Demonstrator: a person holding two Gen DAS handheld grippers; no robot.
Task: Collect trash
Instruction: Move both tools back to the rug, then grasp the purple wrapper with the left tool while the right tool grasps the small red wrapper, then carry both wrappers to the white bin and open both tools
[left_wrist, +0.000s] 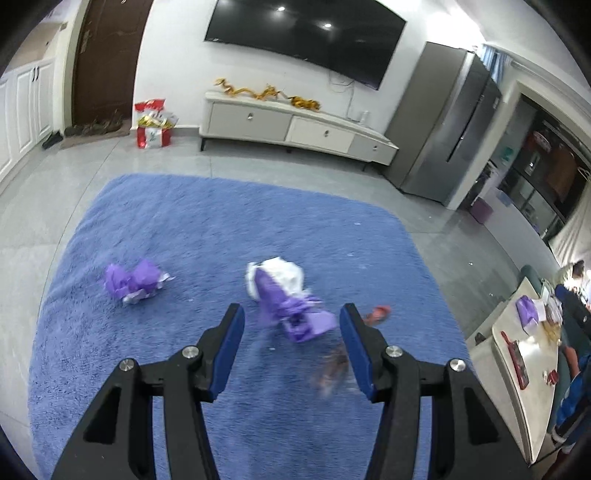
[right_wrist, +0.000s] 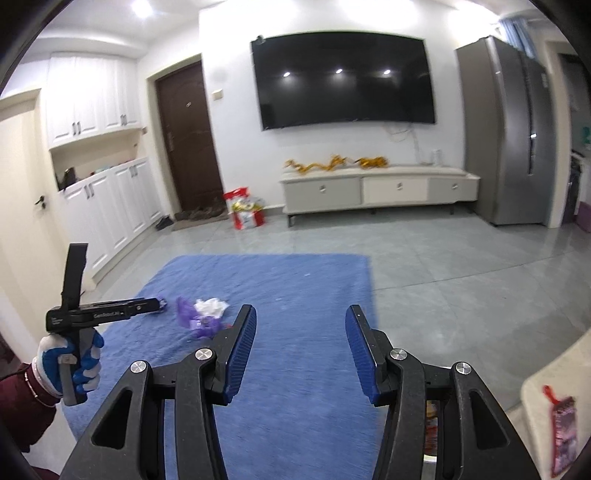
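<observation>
Trash lies scattered on the blue rug (left_wrist: 184, 221). From the left wrist view, the left gripper (left_wrist: 291, 317) hangs above it with its fingers spread and nothing between the pads. A purple-and-white paper wad (left_wrist: 280, 291) sits on the rug just ahead of the fingertips, a second purple wad (left_wrist: 135, 280) lies off to the left, and a small red scrap (left_wrist: 378, 314) lies near the right finger. A blurred brownish bit (left_wrist: 332, 365) shows by the right pad; what it is cannot be told. To take the near wad cleanly, the pads should straddle its bulk, come down into the pile, and close on the crumpled body, not a loose flap.

From the right wrist view, the right gripper (right_wrist: 301, 319) points over the rug toward the far wall, jaws parted and empty. A gloved hand (right_wrist: 70, 365) holds the left gripper by its handle at the left, tool angled down toward the same wad (right_wrist: 203, 314).
</observation>
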